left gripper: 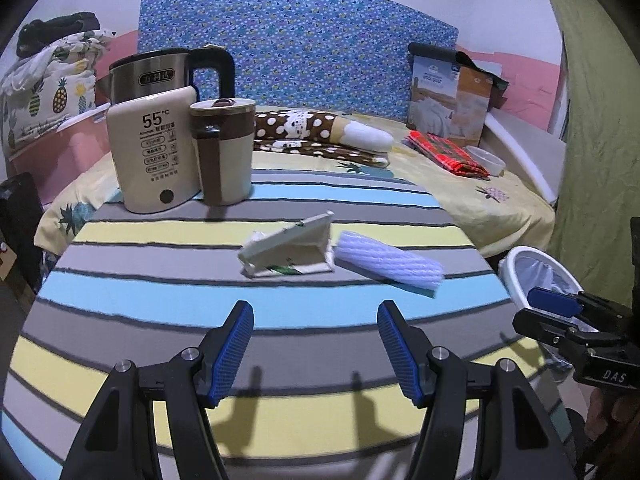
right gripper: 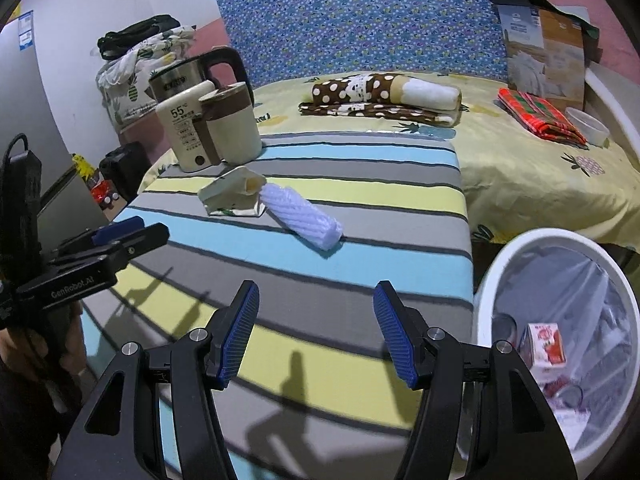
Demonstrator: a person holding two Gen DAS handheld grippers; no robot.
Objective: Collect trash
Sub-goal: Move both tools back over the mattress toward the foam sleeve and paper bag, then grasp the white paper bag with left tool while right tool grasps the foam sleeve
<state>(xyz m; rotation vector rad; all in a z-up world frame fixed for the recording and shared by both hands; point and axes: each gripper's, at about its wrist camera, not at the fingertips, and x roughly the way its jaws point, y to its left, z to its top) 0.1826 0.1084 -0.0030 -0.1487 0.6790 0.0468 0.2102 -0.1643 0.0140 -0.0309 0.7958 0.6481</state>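
The bin (right gripper: 484, 280) beside the table (right gripper: 360, 248) already holds a small red carton (right gripper: 546, 346), but a crushed carton (right gripper: 232, 196) and a white foam sleeve (right gripper: 302, 216) lie touching mid-table, uncollected. Left gripper (left gripper: 316, 344) and right gripper (right gripper: 316, 328) hover near them, jaws wide and empty
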